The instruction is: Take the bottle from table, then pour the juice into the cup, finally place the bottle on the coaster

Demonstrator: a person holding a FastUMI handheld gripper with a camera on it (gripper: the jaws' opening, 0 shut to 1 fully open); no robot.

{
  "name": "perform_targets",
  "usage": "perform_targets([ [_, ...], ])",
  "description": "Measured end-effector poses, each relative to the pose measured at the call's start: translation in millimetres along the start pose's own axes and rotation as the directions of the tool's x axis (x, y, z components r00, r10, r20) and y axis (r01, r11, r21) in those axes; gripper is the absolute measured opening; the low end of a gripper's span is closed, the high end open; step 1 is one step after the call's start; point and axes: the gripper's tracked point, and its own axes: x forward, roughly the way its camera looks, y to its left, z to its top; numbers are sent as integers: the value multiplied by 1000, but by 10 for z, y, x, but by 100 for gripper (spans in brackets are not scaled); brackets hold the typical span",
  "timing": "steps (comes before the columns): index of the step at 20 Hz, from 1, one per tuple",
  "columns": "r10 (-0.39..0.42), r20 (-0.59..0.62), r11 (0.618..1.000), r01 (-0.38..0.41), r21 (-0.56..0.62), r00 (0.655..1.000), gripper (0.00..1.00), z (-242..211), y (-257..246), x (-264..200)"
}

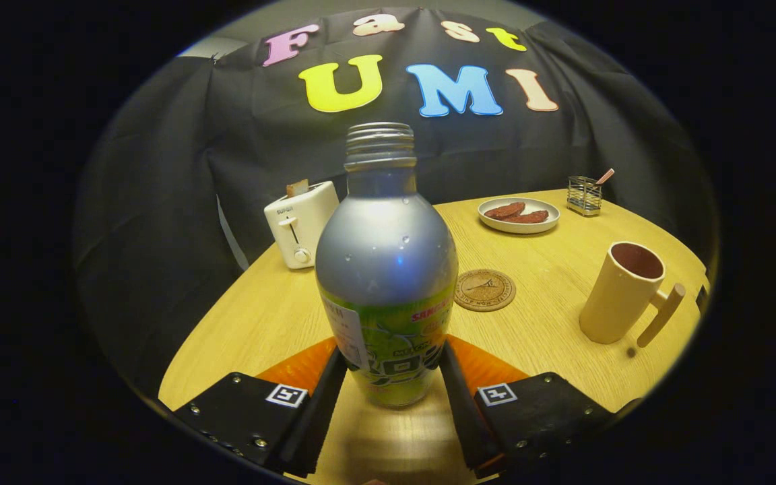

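Observation:
A clear bottle [386,269] with an open threaded neck and a green label stands upright between my two fingers. My gripper [391,370] is shut on its lower part, one pad pressing on each side, and its base sits just above the wooden table [273,316]. Just beyond the bottle to the right lies a round cork coaster [484,289] flat on the table. Farther right stands a cream cup [624,293] with a wooden handle, upright and apart from the bottle.
A white toaster [300,223] with a slice of bread stands at the table's far left edge. A plate [519,215] with brown food and a wire holder [584,195] sit at the back right. The table's round edge curves close behind the cup.

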Motion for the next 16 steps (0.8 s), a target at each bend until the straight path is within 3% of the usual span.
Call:
perform_targets([
  [9, 51, 37, 989, -56, 141, 998, 77, 336, -146, -76],
  [16, 67, 65, 950, -83, 300, 996, 77, 469, -420, -138],
])
